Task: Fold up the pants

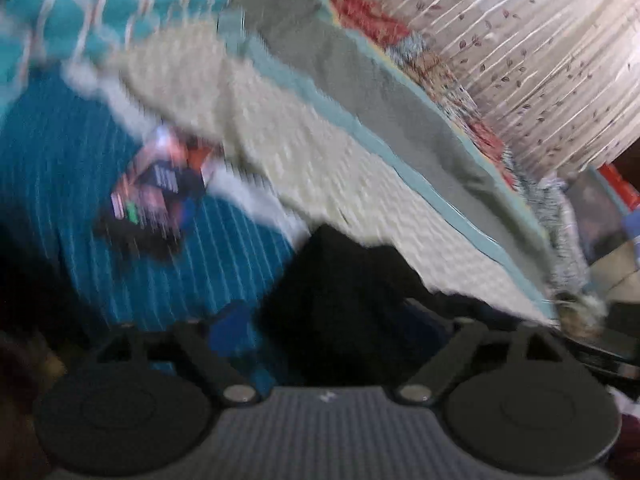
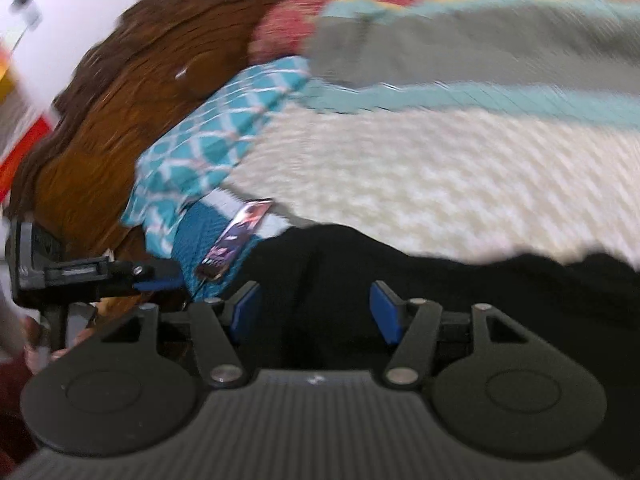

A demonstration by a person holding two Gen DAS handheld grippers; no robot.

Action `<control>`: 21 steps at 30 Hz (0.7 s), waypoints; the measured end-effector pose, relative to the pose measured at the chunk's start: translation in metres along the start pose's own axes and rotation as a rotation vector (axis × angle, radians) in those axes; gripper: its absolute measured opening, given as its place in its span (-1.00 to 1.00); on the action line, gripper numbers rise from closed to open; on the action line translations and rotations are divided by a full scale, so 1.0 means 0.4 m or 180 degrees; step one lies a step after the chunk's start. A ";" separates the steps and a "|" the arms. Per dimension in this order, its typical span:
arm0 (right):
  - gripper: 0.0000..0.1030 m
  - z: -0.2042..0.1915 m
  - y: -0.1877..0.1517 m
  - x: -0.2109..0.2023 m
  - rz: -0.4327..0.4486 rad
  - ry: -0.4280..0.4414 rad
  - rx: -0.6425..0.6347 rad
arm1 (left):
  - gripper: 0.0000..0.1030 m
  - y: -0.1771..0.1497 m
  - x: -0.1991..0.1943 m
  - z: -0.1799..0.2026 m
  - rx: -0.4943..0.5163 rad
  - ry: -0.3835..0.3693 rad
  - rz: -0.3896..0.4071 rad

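Note:
The black pants (image 2: pixel 440 300) lie bunched on the bed, along the near edge of a cream blanket; in the left wrist view the pants (image 1: pixel 352 280) fill the lower middle. My right gripper (image 2: pixel 314 312) is open, its blue pads (image 2: pixel 245 312) set apart over the dark cloth without squeezing it. My left gripper (image 1: pixel 348 328) is open wide, and the pants lie between and under its fingers. Its left blue pad (image 1: pixel 234 320) shows, while the right finger is lost against the black fabric. The left gripper (image 2: pixel 158 280) also appears at the left of the right wrist view. Both views are blurred.
A cream textured blanket (image 1: pixel 300 140) and a grey blanket with a teal border (image 1: pixel 360 80) cover the bed. A teal striped sheet (image 1: pixel 80 220) carries a colourful packet (image 1: pixel 160 184). A teal patterned pillow (image 2: pixel 208 140) leans on a brown headboard (image 2: pixel 120 100). A curtain (image 1: pixel 520 40) hangs behind.

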State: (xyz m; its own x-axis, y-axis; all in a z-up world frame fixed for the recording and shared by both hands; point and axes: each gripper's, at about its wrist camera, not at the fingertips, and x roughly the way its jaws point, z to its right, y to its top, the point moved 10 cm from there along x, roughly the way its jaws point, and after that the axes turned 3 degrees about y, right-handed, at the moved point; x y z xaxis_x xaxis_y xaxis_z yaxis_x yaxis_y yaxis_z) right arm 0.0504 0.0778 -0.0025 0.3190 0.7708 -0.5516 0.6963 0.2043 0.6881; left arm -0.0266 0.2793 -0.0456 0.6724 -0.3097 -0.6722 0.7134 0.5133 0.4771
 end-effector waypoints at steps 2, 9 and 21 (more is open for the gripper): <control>0.22 -0.018 0.003 0.027 -0.0019 -0.0031 -0.0143 | 0.92 -0.044 0.023 0.015 -0.0253 -0.0251 -0.0169; -0.12 0.015 -0.050 0.130 -0.0392 -0.0052 0.0139 | -0.73 -0.098 0.178 0.094 -0.0305 -0.0623 -0.0615; -0.38 -0.045 0.150 -0.009 0.0563 0.0136 0.0266 | -0.73 0.143 0.047 0.323 0.1069 -0.1096 0.1088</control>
State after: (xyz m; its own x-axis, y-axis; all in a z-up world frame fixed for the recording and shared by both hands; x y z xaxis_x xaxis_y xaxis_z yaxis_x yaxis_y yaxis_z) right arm 0.0793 0.0981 0.0494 0.4146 0.8154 -0.4039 0.6833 0.0142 0.7300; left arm 0.0524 0.1994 0.0422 0.8604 -0.4422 -0.2532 0.4307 0.3655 0.8252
